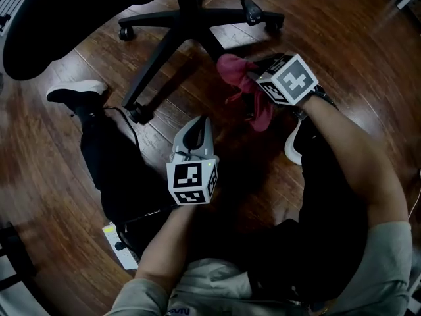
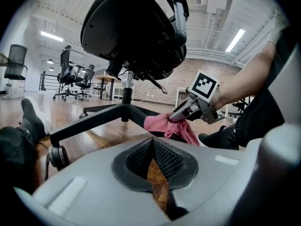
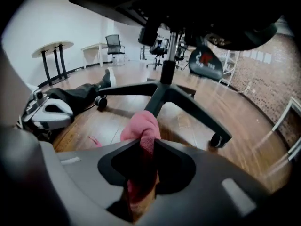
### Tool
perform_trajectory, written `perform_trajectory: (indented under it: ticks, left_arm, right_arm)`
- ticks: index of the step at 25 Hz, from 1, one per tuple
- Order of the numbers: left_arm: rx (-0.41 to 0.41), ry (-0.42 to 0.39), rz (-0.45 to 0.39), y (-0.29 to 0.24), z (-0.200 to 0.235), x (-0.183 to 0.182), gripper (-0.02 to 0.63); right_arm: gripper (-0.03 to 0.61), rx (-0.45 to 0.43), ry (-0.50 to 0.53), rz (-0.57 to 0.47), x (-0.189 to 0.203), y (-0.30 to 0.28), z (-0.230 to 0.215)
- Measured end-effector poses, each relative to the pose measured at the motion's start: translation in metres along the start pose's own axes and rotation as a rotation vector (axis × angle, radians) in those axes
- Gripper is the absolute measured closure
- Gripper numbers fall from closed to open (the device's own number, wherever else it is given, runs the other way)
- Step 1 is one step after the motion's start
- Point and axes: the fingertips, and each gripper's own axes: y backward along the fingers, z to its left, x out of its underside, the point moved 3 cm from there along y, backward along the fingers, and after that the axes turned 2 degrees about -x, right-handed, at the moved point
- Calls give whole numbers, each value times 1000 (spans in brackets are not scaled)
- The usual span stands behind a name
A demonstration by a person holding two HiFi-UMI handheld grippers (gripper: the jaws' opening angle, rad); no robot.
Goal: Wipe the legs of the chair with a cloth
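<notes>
A person seated on a wood floor [image 1: 66,176] works at the star-shaped base of an office chair [image 1: 172,41]. The right gripper [image 1: 255,70] is clamped on a bunched pink cloth [image 1: 233,71], which lies against the leg nearest the person, close to the central column. The left gripper [image 1: 196,125] hangs low between the person's legs, jaws closed on nothing, well apart from the chair. By this reading, wiping is under way on one leg. Nothing shows which legs are already clean, and the other legs and their casters [image 1: 138,114] appear left to do. No brand or legible writing shows; the grippers' cubes carry only black-and-white square markers.
</notes>
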Motion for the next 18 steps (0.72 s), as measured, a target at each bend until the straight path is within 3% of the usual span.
perform_trajectory:
  ticks: [3, 6, 9, 14, 16, 18]
  left_arm:
    - [-6, -6, 15, -2, 2, 3, 607]
    - [-26, -14, 29, -6, 6, 3, 607]
    - [-45, -13, 21, -12, 8, -6, 607]
    - [-37, -29, 3, -17, 2, -15, 607]
    - [-42, -31, 7, -17, 3, -15, 607]
    - [-47, -34, 18, -19, 3, -15, 607]
  right_arm:
    - [494, 91, -27, -167, -38, -16, -14]
    - [494, 117, -39, -152, -52, -33, -20]
    - [494, 51, -35, -55, -33, -34, -10]
    - [494, -181, -29, 115, 22, -4, 24]
    - [494, -207, -34, 128, 32, 4, 27]
    - [494, -165, -36, 72, 26, 6, 20]
